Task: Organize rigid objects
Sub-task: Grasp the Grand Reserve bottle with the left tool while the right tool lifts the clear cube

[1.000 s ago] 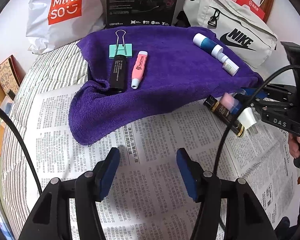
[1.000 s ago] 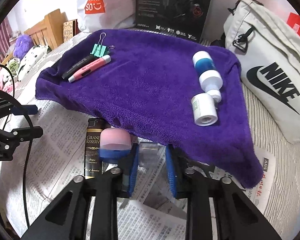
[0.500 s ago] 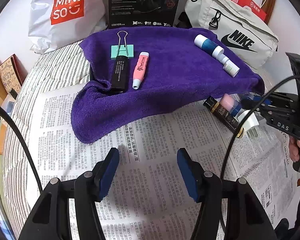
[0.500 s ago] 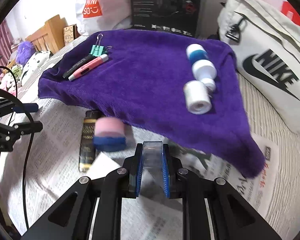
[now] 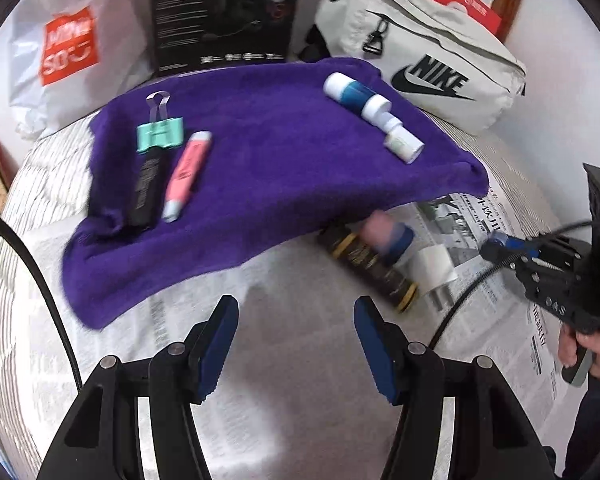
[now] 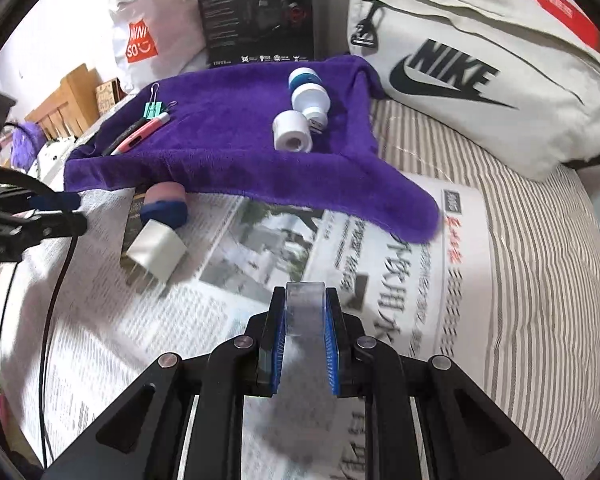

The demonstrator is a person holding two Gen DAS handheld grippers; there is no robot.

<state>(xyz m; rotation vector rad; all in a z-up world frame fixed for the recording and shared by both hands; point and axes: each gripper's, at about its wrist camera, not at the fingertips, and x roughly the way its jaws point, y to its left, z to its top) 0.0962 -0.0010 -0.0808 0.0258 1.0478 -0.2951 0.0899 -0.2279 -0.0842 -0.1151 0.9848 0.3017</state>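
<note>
While newspaper [image 6: 260,280] covers the striped bed [image 6: 540,280], a purple towel [image 5: 260,168] lies across its far half, carrying a clip [image 5: 160,136], two pens [image 5: 186,176] and three small bottles [image 5: 364,108]. At twelve o'clock a bag [image 6: 480,64], a box [image 5: 224,12] and a shopping bag [image 5: 68,48] close off the far edge. A charger [image 6: 156,252], a dark tube [image 5: 368,268] and a pink-capped jar [image 6: 166,204] lie at the towel's near edge. Bare newspaper lies open at six o'clock. Right gripper [image 6: 305,328] is clenched on a clear piece [image 6: 305,308]; left gripper [image 5: 296,340] stands released, empty.
</note>
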